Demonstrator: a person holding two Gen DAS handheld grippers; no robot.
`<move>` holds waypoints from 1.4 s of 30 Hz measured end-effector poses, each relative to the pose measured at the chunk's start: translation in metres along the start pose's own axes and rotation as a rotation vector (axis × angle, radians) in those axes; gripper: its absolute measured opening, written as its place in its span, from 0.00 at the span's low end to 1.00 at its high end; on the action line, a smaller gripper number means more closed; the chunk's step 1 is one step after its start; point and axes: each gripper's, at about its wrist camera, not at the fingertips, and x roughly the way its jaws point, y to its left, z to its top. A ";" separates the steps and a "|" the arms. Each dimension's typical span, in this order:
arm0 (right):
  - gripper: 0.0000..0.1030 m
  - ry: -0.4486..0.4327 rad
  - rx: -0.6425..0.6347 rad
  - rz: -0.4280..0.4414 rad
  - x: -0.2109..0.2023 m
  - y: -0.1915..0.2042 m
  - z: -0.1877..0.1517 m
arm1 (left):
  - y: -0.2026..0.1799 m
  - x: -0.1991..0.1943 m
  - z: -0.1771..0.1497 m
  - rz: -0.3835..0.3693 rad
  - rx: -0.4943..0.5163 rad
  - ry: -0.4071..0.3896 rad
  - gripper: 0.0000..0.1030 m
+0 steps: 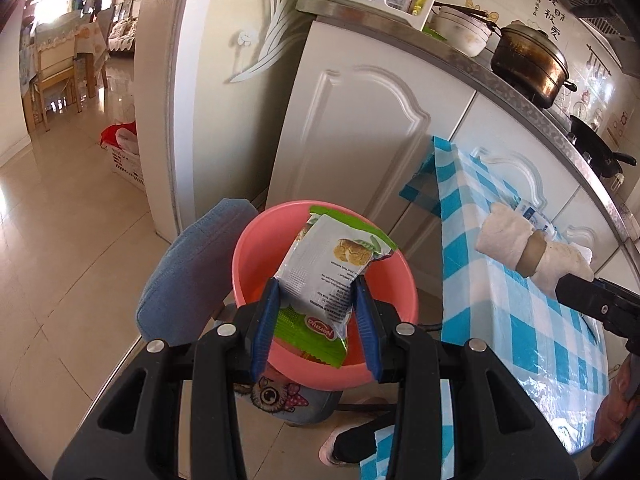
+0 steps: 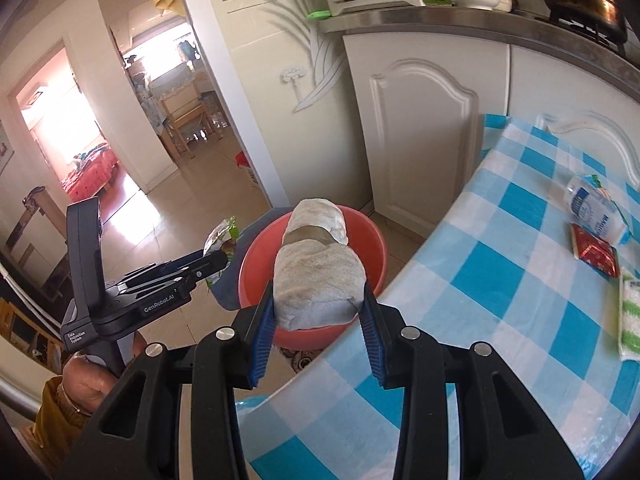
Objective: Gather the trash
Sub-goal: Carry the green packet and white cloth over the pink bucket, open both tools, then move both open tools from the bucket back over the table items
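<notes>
Wrapper (image 1: pixel 320 276) was clamped in the left jaws over the basin (image 1: pixel 256 240); right jaws pinched the wad (image 2: pixel 316 272) beyond the bench (image 2: pixel 500 300) edge. Each should part only above the basin.

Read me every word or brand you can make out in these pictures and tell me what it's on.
"Naraya": snack packet in the left gripper.
"GenRobot.AI": left gripper body, right wrist view.
"Data Acquisition System": its handle.
Packet small print, bottle label, wall characters: too small or blurred to read.
</notes>
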 end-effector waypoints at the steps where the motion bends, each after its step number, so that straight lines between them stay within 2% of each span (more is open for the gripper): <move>1: 0.39 0.007 -0.010 0.003 0.006 0.003 0.003 | 0.001 0.003 0.002 0.004 -0.002 0.000 0.38; 11: 0.39 0.076 -0.056 0.021 0.064 0.013 0.025 | 0.007 0.040 0.014 0.018 -0.020 0.039 0.38; 23: 0.40 0.155 -0.066 0.010 0.106 0.012 0.021 | 0.011 0.084 0.010 0.032 -0.035 0.116 0.38; 26: 0.43 0.164 -0.056 0.003 0.111 0.011 0.018 | 0.014 0.092 0.007 0.035 -0.044 0.135 0.38; 28: 0.53 0.167 -0.044 -0.003 0.115 0.008 0.017 | 0.017 0.099 0.003 0.041 -0.052 0.156 0.39; 29: 0.56 0.160 -0.033 -0.005 0.115 0.006 0.017 | 0.018 0.103 0.002 0.041 -0.058 0.167 0.45; 30: 0.62 0.148 -0.019 -0.008 0.113 0.004 0.016 | 0.019 0.105 0.000 0.042 -0.067 0.175 0.50; 31: 0.68 0.136 -0.004 -0.006 0.110 0.001 0.014 | 0.020 0.105 -0.002 0.046 -0.079 0.172 0.63; 32: 0.70 0.123 0.011 0.004 0.106 -0.001 0.013 | 0.021 0.104 -0.003 0.044 -0.086 0.161 0.71; 36: 0.80 0.037 0.052 -0.004 0.080 -0.009 0.009 | 0.022 0.089 -0.009 -0.002 -0.116 0.112 0.81; 39: 0.87 -0.016 0.092 0.009 0.060 -0.016 0.005 | 0.024 0.074 -0.014 0.002 -0.136 0.058 0.89; 42: 0.87 -0.057 0.115 0.020 0.042 -0.020 -0.002 | 0.028 0.057 -0.020 -0.008 -0.170 0.012 0.92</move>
